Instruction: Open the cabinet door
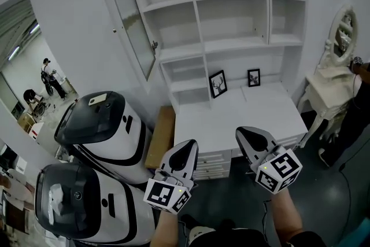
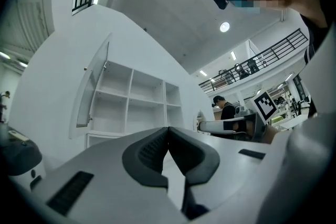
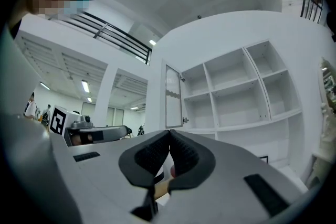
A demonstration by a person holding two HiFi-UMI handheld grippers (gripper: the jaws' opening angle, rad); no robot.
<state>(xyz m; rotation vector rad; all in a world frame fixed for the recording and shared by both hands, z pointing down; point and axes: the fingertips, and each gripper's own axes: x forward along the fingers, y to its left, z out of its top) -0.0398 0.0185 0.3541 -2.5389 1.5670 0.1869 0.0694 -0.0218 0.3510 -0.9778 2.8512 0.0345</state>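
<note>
The white cabinet (image 1: 225,8) has open shelves, and its glass door (image 1: 130,14) stands swung out to the left on its hinges. The door also shows in the left gripper view (image 2: 92,86) and the right gripper view (image 3: 173,97). Both grippers hang in front of the white desk top (image 1: 231,118), well below the door and apart from it. My left gripper (image 1: 185,148) is shut with nothing in it, its tips meeting (image 2: 168,131). My right gripper (image 1: 247,135) is shut and empty too (image 3: 169,136).
Two framed pictures (image 1: 217,83) (image 1: 253,77) lean at the back of the desk. Drawers (image 1: 214,162) sit below the desk top. Two white-and-black machines (image 1: 98,124) (image 1: 75,199) and a wooden board (image 1: 161,136) stand at left. A mirrored dresser (image 1: 338,49) and a person (image 1: 358,101) are at right.
</note>
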